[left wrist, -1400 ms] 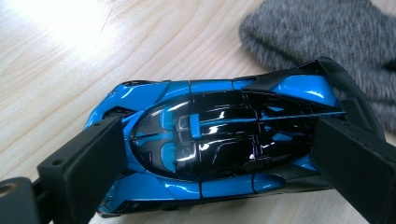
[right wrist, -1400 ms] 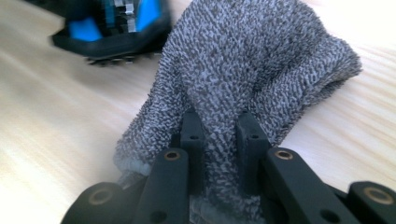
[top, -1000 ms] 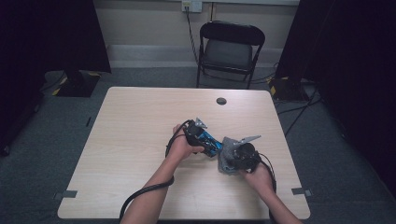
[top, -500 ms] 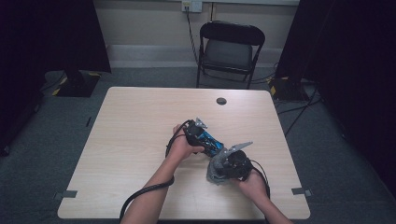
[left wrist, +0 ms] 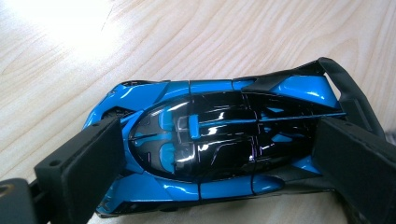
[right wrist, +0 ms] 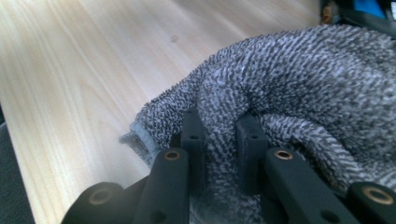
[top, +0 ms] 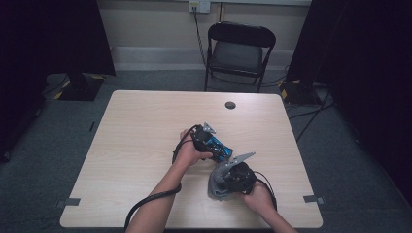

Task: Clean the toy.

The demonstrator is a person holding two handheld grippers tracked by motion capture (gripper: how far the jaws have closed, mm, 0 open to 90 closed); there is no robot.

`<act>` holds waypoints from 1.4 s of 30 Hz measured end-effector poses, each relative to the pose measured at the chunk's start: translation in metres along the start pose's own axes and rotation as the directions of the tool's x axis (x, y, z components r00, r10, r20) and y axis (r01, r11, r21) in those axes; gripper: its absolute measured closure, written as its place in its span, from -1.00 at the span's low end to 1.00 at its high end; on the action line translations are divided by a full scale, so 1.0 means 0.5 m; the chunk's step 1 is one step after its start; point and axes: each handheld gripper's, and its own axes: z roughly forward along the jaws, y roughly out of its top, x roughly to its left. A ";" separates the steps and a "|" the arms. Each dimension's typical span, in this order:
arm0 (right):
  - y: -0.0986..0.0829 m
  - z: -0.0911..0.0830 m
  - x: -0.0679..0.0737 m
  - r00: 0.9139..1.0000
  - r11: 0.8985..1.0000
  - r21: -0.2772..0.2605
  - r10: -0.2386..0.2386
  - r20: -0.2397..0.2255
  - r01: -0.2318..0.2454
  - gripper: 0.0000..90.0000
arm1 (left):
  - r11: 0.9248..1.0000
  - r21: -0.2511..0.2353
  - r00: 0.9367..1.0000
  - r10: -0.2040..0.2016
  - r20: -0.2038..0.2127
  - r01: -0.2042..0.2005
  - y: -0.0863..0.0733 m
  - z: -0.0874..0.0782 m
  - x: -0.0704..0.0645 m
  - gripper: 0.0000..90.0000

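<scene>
Gleaming under the light, the blue toy car point(left wrist: 210, 149) sits on the wooden table point(top: 136, 141) near its middle, clamped across its body between the left gripper point(left wrist: 219, 168) jaws, which stand fairly wide, one pad at the nose end and one at the tail. Its glossy shell looks hard and slippery, and the thin rear wing point(left wrist: 327, 74) is likely fragile, so holding it by the solid body as now seems the safer grip. Just beside it, toward the person's side, lies a grey towel point(right wrist: 303, 93), soft, limp and light; it should bunch and drape rather than keep a shape. The right gripper point(right wrist: 219, 140) has its jaws nearly closed, pinching a raised fold of that cloth. A black folding chair point(top: 240, 51) stands beyond the table.
</scene>
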 end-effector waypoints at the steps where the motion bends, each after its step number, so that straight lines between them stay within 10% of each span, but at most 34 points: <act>1: -0.001 0.000 0.002 1.000 1.000 0.002 -0.003 -0.007 0.003 0.71 | 1.000 -0.001 1.000 -0.001 0.000 0.001 0.000 0.000 0.000 -0.95; 11: -0.014 -0.028 0.025 0.995 0.994 0.021 -0.103 0.000 0.103 0.70 | 1.000 0.000 1.000 -0.002 0.001 0.002 -0.001 0.000 0.000 -0.95; 42: -0.065 -0.163 -0.118 0.987 0.996 -0.060 0.074 0.145 -0.066 0.68 | 1.000 -0.001 1.000 -0.002 0.002 0.002 -0.001 0.000 0.000 -0.95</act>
